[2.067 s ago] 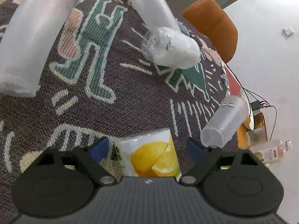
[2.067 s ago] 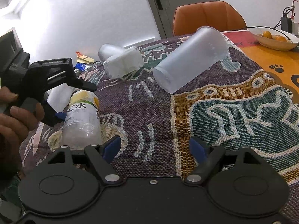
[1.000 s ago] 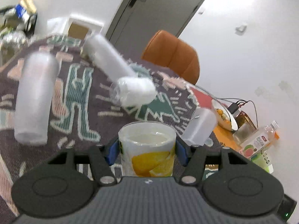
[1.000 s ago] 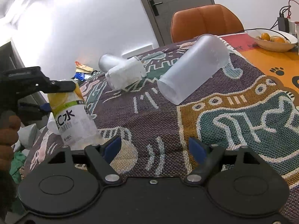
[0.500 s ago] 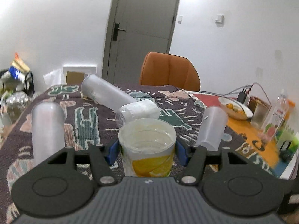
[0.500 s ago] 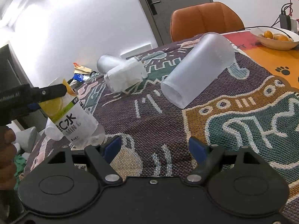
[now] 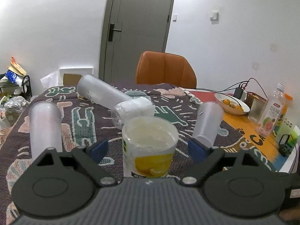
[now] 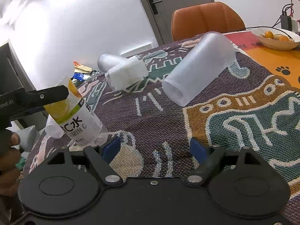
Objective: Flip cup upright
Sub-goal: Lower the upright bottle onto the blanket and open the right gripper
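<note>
A: Left gripper (image 7: pixel 148 147) — jaws spread wide, blue pads clear of the lemon-label cup (image 7: pixel 149 146) on both sides. Cup between them, mouth up.

B: Cup (image 8: pixel 75 112) seen from the right side: leaning, base on the woven cloth (image 8: pixel 168 116) at its near-left corner, black finger across the upper label. Touching or just beside — cannot tell.

A: Right gripper (image 8: pixel 155 148) — jaws wide, holding nothing, low over the cloth, right of the cup.

B: Beyond the cup: frosted tumbler (image 8: pixel 198 75) on its side, mouth toward the camera. Further back, a wrapped cup (image 8: pixel 127 73) and long tube (image 7: pixel 101 93), both lying. Orange chair (image 7: pixel 166 69) behind the cloth.
</note>
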{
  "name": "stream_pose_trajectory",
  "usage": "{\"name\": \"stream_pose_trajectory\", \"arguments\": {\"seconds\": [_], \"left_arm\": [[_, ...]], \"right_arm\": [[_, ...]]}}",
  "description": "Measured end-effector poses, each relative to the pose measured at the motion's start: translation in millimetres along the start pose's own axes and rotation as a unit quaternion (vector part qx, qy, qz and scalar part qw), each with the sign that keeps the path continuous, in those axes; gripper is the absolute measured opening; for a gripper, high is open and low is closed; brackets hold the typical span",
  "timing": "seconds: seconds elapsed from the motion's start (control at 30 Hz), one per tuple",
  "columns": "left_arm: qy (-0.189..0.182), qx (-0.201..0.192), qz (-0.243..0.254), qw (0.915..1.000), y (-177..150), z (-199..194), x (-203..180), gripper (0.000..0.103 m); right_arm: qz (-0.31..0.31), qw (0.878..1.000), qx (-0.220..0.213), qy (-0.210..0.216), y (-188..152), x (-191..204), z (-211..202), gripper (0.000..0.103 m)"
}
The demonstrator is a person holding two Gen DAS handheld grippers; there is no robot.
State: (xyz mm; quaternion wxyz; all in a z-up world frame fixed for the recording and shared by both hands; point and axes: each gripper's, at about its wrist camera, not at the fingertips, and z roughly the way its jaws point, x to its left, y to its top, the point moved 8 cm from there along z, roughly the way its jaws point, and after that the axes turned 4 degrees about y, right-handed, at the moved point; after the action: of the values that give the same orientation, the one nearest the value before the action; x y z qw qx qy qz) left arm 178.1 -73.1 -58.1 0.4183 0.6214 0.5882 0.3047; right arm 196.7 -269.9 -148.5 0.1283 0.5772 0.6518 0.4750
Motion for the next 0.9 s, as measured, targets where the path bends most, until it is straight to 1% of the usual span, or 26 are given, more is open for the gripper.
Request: {"name": "stream_pose_trajectory", "arguments": {"seconds": [0.03,0.1,0.13,0.2,0.3,0.5,0.63,0.77,0.9], "left_arm": [[-0.003,-0.001,0.0,1.0,0,-3,-1,0.097],[0.0,-0.001,0.0,1.0,-3,-8,-1,0.099],[0.003,-0.001,0.002,1.0,-5,-10,-1,0.1],[0.012,0.0,0.006,0.9999,-8,-14,0,0.1],[0.023,0.005,-0.001,0.9997,-12,-20,6,0.102],[0.034,0.001,-0.013,0.9993,-14,-39,15,0.103],[0.043,-0.009,-0.01,0.999,-16,-53,18,0.103],[0.047,-0.006,-0.013,0.9988,-21,-63,22,0.103],[0.064,-0.025,-0.005,0.9976,-23,-78,26,0.103]], "right_arm": [[-0.002,1.0,-0.002,-0.002,0,0,-2,0.085],[-0.007,1.0,-0.007,-0.007,1,1,-8,0.091],[-0.011,1.0,-0.012,-0.011,2,2,-12,0.092],[-0.017,1.0,-0.021,-0.014,3,3,-18,0.098],[-0.024,0.999,-0.033,-0.016,5,6,-27,0.102],[-0.032,0.999,-0.037,-0.013,5,13,-38,0.103],[-0.056,0.998,-0.039,-0.007,2,26,-45,0.103],[-0.07,0.997,-0.044,-0.001,2,37,-50,0.103],[-0.08,0.996,-0.048,0.006,3,44,-56,0.103]]}}
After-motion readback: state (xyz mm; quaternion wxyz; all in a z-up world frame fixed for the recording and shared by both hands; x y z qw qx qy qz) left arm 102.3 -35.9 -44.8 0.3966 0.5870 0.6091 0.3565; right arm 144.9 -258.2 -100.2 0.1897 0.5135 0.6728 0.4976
